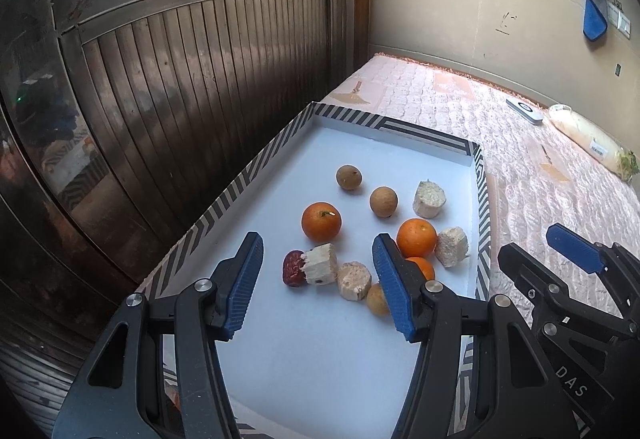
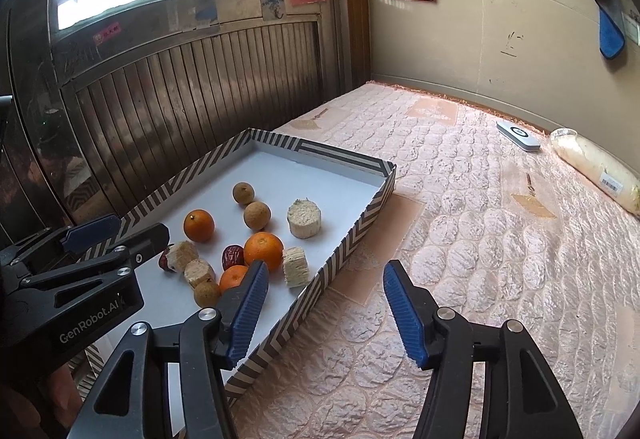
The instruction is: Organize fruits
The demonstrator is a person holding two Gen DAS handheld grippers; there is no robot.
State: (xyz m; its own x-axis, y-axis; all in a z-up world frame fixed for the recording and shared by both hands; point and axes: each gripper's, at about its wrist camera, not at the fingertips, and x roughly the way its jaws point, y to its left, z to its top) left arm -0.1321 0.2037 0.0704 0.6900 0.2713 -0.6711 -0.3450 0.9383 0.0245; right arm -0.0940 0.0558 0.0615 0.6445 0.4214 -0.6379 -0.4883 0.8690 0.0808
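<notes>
- Left gripper [image 1: 318, 281]: jaws parted, holding nothing, hovering above the fruits [image 1: 321, 221] inside the striped tray [image 1: 248, 179].
- Right gripper [image 2: 326, 303]: jaws released, empty, above the tray's near rim and the bed [image 2: 480, 239].

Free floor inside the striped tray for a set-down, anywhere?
Two bare patches in the white-floored, chevron-rimmed tray: the far end, between the back wall and the farthest brown round fruit, and the near end under the left gripper. The middle is crowded: oranges, pale cut chunks, a red date.
</notes>
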